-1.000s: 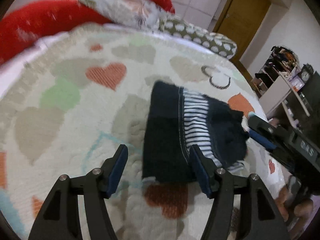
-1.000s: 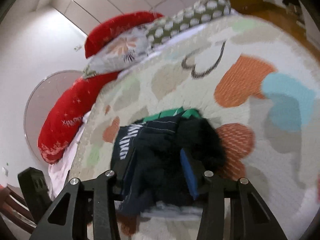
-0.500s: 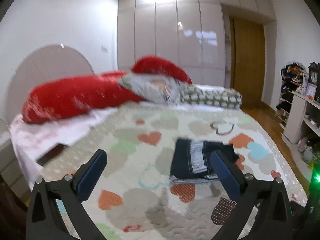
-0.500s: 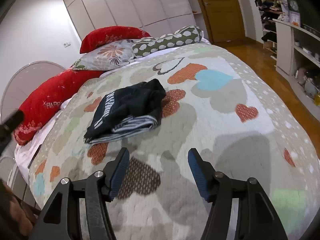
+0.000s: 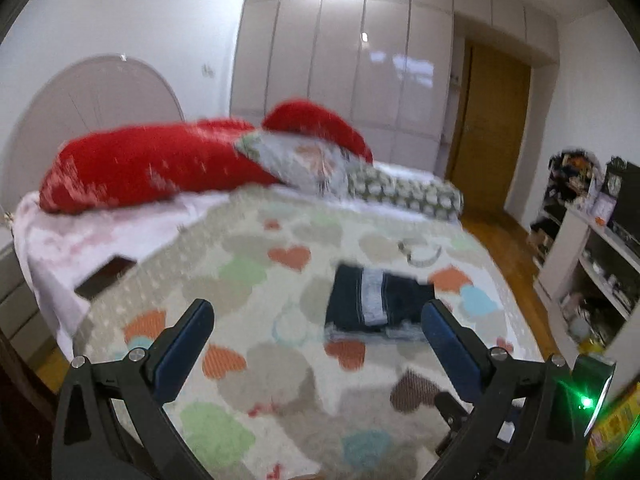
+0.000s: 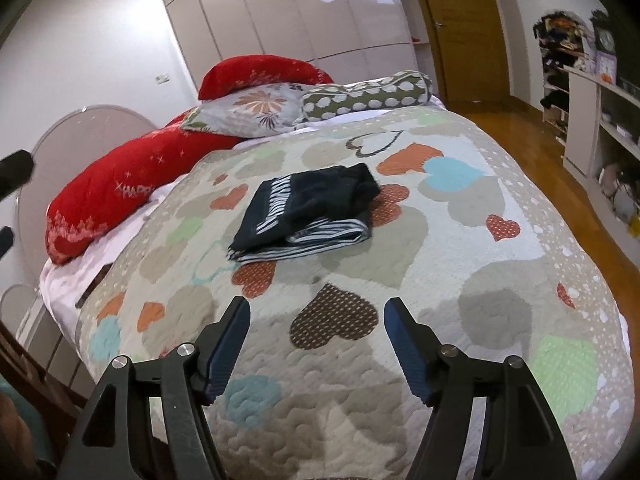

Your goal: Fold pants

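Note:
The dark pants [image 6: 308, 210] with black-and-white striped trim lie folded in a compact bundle on the heart-patterned quilt [image 6: 460, 280], in the middle of the bed. They also show in the left wrist view [image 5: 374, 304], blurred. My left gripper [image 5: 316, 328] is open and empty, well back from the pants near the foot of the bed. My right gripper [image 6: 317, 326] is open and empty, also well short of the pants and above the quilt.
Red pillows [image 6: 132, 176], a floral pillow [image 6: 256, 110] and a dotted bolster [image 6: 368, 94] line the head of the bed. White shelves [image 6: 600, 128] stand at the right past a wooden floor [image 6: 516, 128]. A wooden door [image 5: 492, 128] is behind.
Both grippers have let go of the pants and pulled far back from them. The pants now lie folded and still on the quilt.

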{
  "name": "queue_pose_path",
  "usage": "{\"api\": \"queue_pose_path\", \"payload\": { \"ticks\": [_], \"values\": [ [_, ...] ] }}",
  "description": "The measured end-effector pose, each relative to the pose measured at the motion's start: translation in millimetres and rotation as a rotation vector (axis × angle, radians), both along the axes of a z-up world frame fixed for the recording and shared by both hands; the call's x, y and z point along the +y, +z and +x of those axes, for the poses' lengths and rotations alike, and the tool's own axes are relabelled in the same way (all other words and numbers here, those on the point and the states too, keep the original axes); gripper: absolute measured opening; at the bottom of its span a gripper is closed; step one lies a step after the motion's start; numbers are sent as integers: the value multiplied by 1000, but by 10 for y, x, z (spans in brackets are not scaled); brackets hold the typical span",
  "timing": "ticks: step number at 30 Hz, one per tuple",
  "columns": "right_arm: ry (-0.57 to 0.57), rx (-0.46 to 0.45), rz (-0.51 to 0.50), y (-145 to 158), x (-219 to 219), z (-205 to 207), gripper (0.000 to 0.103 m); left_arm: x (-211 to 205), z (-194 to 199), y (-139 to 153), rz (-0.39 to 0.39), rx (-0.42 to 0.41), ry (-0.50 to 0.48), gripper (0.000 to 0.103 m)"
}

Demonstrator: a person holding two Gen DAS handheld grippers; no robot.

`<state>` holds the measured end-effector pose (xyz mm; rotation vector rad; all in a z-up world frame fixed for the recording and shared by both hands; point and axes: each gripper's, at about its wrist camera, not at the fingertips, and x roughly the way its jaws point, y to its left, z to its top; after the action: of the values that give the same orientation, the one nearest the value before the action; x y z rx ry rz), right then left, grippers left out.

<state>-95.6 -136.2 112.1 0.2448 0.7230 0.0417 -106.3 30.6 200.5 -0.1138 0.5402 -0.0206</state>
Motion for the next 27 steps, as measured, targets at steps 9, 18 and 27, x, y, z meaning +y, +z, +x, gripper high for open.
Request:
{"api": "queue_pose_path", "payload": {
  "ticks": [9,18,27],
  "values": [
    [34,22,-63,-59,151,-4,75,14,81,-227,-25,122,-2,103],
    [49,63,-68,-158,221,2,76,61,16,-233,-51,110,-12,103],
    [78,79,-103,-248,332,-11,78,72,52,-317,-67,156,-28,103]
  ]
}}
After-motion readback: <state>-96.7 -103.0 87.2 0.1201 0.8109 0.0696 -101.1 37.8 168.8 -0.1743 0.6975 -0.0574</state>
